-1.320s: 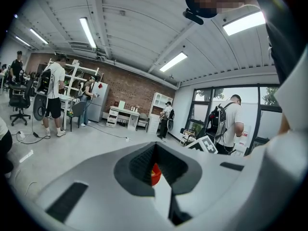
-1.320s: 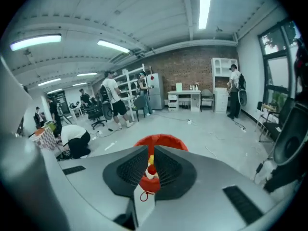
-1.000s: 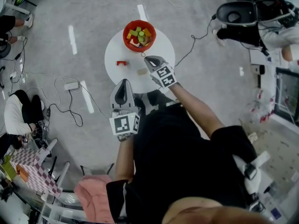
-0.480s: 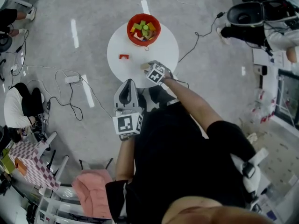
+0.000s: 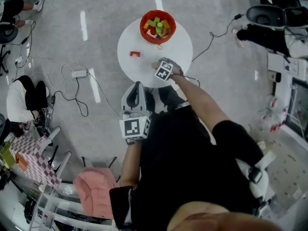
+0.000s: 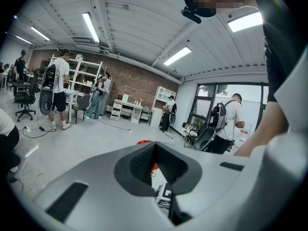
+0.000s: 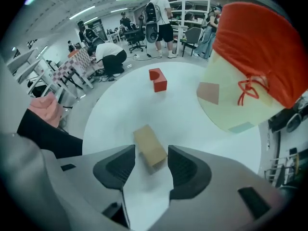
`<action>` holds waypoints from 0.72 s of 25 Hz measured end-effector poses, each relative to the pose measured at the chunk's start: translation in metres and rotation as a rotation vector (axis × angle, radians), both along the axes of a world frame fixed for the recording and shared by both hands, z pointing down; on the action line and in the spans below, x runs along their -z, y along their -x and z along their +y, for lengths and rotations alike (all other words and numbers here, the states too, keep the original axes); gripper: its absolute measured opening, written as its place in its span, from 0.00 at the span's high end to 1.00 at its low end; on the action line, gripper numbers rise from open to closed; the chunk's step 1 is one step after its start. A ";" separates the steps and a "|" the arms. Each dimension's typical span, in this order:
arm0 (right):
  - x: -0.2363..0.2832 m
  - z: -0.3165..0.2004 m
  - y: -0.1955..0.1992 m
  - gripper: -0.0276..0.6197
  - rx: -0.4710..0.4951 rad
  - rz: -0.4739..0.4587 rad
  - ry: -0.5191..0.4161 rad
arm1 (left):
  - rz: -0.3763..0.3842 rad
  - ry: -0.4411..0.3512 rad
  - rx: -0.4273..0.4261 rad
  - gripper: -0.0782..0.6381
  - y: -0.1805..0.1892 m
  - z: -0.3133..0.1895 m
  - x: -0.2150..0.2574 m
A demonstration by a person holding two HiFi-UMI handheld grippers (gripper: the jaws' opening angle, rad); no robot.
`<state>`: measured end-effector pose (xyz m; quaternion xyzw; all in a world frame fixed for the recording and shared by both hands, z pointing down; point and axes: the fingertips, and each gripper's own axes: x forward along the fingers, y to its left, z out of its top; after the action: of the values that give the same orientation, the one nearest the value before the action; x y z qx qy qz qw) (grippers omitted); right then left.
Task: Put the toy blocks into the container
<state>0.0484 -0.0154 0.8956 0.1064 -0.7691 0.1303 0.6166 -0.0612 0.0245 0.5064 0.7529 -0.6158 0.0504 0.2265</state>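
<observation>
the right tool (image 7: 151, 149), its jaws just opened and released, points down over the tan block (image 7: 146, 139) on the table (image 7: 115, 105), with the block between the pads and not yet gripped. the block's long axis runs slantwise along the gap. the left tool (image 5: 135, 96), clenched and empty, hangs well back.

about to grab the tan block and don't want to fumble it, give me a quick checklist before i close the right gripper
1. Right gripper open: ok. Its jaws have just been opening and stand apart.
2. Tan block between the jaws: ok. It lies on the table and the pads are not pressing on it.
3. Block square to the jaws: not ok. It lies slanted.
4. Red block out of the way: ok. It sits well apart.
5. Bowl ready: ok. It is upright on the table and already holds blocks.
6. Left gripper clear: ok. It is shut, empty and off the table.
</observation>
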 end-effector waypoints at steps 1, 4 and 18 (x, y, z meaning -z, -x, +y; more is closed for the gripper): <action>-0.003 0.001 -0.001 0.64 -0.001 0.008 0.003 | -0.005 0.005 -0.004 0.89 0.000 0.000 -0.002; -0.006 0.003 -0.005 0.69 0.002 0.028 -0.007 | -0.001 0.001 -0.002 0.89 0.002 -0.003 0.001; 0.124 -0.025 0.032 0.75 -0.130 -0.275 -0.101 | 0.000 -0.054 0.002 0.89 0.010 -0.020 0.011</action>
<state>0.0168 -0.0401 0.7717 0.1679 -0.8433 0.1444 0.4896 -0.0709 0.0041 0.4956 0.7580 -0.6178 0.0333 0.2063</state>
